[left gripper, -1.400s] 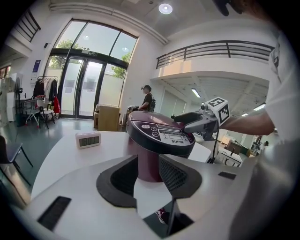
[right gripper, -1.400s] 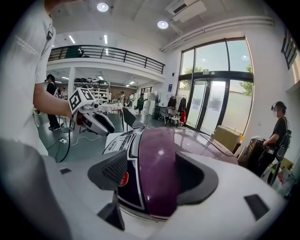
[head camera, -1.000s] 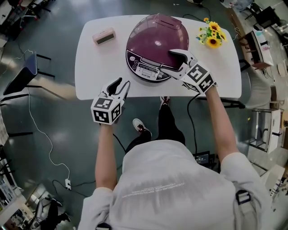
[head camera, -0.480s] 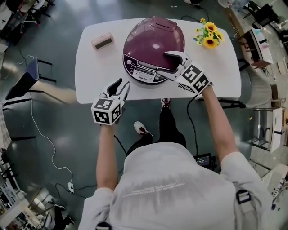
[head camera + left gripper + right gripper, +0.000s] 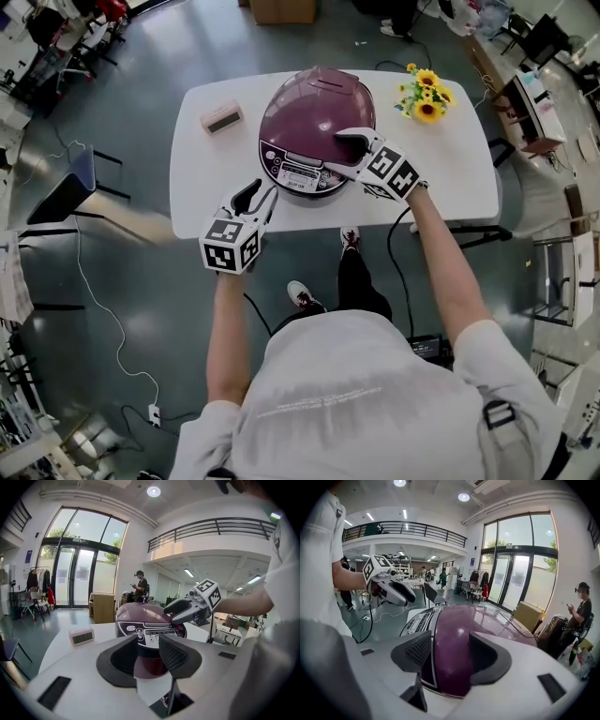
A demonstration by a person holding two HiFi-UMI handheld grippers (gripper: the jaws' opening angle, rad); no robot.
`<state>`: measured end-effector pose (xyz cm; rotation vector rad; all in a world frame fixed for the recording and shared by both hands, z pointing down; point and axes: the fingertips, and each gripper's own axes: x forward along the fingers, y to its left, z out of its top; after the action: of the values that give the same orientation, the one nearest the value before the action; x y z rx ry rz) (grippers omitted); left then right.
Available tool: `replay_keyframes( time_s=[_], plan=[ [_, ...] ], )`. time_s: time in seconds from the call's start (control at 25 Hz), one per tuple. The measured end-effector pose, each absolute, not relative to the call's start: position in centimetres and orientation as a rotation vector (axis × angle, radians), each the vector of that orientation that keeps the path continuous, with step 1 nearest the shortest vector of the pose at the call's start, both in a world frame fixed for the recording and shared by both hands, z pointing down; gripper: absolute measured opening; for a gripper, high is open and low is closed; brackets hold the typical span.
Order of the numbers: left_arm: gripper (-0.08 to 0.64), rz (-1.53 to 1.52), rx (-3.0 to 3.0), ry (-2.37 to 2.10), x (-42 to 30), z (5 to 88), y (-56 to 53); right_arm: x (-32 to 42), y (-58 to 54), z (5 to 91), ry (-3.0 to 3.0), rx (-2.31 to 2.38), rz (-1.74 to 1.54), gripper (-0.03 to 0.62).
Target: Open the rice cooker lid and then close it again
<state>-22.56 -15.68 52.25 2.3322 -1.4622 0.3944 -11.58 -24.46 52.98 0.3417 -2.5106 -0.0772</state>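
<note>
The purple rice cooker stands mid-table with its lid down. My right gripper is at the cooker's front right. One finger lies over the lid's dome and the other beside the control panel. Its jaws are closing with the lid's front edge between them, and I see no pad pressing. My left gripper hovers over the table's front edge, left of the cooker's front. It is open and empty, and points at the panel. In the left gripper view the right gripper shows on the lid.
A small pink clock sits at the table's back left. A bunch of yellow flowers stands at the back right. A cable runs off the table's front near my right arm. A chair stands left of the table.
My left gripper has risen a little and come closer to the cooker's front. The right gripper stays on the lid, with its jaws slightly narrower.
</note>
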Motion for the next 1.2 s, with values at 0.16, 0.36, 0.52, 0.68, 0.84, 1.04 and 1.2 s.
replay_keyframes(
  time_s=[0.16, 0.36, 0.52, 0.68, 0.84, 1.04, 1.2],
  plan=[
    [0.152, 0.401, 2.362, -1.471, -22.6, 51.1, -15.3, -11.5, -24.5, 53.1, -2.548, 0.405, -0.047, 0.261],
    [0.152, 0.352, 2.397, -1.494, -22.9, 48.8, -15.2, -10.3, -25.5, 51.0, -2.655, 0.664, 0.084, 0.245],
    [0.152, 0.333, 2.433, -1.494, -22.7, 47.1, -15.7, -7.9, -24.4, 48.9, -2.671, 0.8, 0.124, 0.211],
    [0.137, 0.311, 2.45, -1.523, -22.2, 45.7, -16.5, -5.0, -23.3, 46.9, -2.665, 0.88, 0.088, 0.14],
    [0.091, 0.294, 2.474, -1.594, -21.1, 43.7, -17.6, -2.2, -23.3, 44.8, -2.632, 0.974, 0.008, 0.043],
    [0.035, 0.265, 2.52, -1.662, -19.5, 40.4, -19.0, 0.4, -23.6, 42.6, -2.604, 1.04, -0.036, 0.035],
    [0.015, 0.259, 2.566, -1.701, -18.3, 37.9, -20.0, 2.2, -24.1, 39.8, -2.65, 1.075, -0.053, 0.034]
  ],
)
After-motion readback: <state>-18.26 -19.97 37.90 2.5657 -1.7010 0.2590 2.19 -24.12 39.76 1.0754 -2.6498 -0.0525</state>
